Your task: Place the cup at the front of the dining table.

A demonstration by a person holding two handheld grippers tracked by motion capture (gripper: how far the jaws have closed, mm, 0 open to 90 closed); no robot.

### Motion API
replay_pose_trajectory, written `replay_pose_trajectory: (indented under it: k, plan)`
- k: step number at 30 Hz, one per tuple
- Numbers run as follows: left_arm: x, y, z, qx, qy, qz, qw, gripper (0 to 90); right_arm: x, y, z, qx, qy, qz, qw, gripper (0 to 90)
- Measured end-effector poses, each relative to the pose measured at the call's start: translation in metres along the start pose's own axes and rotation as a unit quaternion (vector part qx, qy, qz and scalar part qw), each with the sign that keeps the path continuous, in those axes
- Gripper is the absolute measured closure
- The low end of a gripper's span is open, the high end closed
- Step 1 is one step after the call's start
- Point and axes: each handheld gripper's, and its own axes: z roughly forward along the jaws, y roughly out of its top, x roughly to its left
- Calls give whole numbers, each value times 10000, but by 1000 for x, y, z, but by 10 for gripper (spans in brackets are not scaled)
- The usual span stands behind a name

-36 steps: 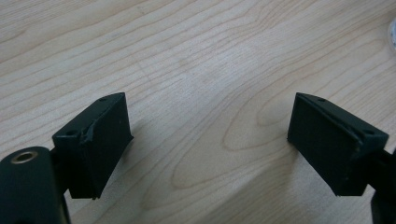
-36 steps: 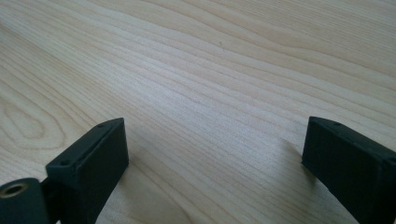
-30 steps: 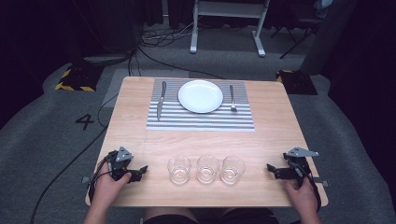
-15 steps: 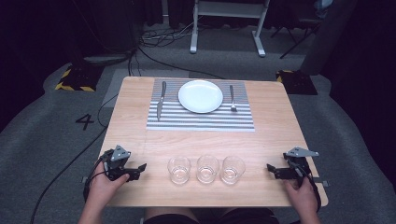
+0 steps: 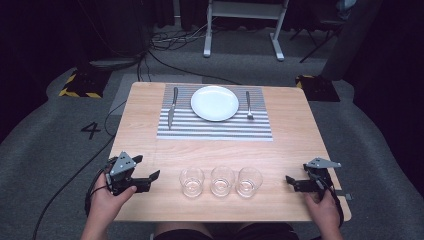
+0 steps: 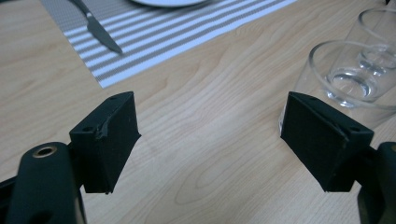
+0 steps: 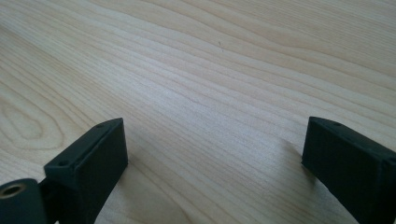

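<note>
1. The left gripper (image 5: 150, 177) sits low over the near left part of the wooden table (image 5: 300, 135), held in the person's left hand (image 5: 107, 200). Its jaws stand wide apart with nothing between them but bare wood.
2. In the left gripper view, the nearest glass (image 6: 348, 77) stands just ahead of the right-hand jaw, close to its tip; whether they touch I cannot tell. A second glass (image 6: 378, 32) shows behind it.
3. From above, three clear glasses stand in a row between the two grippers: the left glass (image 5: 192, 181), the middle glass (image 5: 222, 180) and the right glass (image 5: 249, 181). All are upright.
4. The right gripper (image 5: 290, 181) rests at the near right part of the table in the right hand (image 5: 325, 210). Its jaws are spread wide and hold nothing; the right gripper view shows plain wood grain between them.
5. Well ahead of both sets of jaws lies a striped placemat (image 5: 215, 127) with a white plate (image 5: 215, 103) on it, a knife (image 5: 172, 107) on its left and a fork (image 5: 248, 105) on its right.
</note>
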Motion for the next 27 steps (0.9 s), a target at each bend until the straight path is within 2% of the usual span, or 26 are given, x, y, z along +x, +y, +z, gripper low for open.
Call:
replay_pose_trajectory:
  k: [5,6,7,8,9,10,11,15,18,21,22,24,27]
  plan:
    - [-4,6,-7,-141,-13,27,9999,191,0,0,0,6,-9,18,10000,67]
    - [-6,8,-7,-368,-253,-166,9989,190,0,0,0,9,-12,22,10000,67]
    - [-6,8,-7,-368,-253,-166,9989,191,0,0,0,9,-12,22,10000,67]
    - [-8,10,-8,-462,-387,-200,9980,190,0,0,0,6,-11,16,10000,67]
    - [-8,10,-8,-462,-387,-200,9980,191,0,0,0,6,-11,16,10000,67]
    - [-11,12,-9,-438,-286,-97,9986,189,0,0,0,5,-10,17,10000,67]
    - [-12,13,-9,-418,-260,-91,9987,188,0,0,0,3,-8,13,10000,67]
    - [-14,15,-10,-480,-317,-92,9983,185,0,0,0,7,-10,18,10000,67]
    - [-18,17,-7,-437,-345,-4,9984,182,1,0,0,4,-18,27,10000,67]
    - [-22,21,1,-413,-427,52,9982,181,0,0,0,-7,-20,12,10000,67]
    - [-27,25,9,-361,-564,111,9977,182,0,0,0,-10,-23,6,10000,67]
    - [-32,28,17,-307,-667,171,9972,181,0,0,0,-9,-23,6,10000,66]
    - [-36,30,22,-287,-746,185,9966,179,1,0,0,-3,-25,25,10000,67]
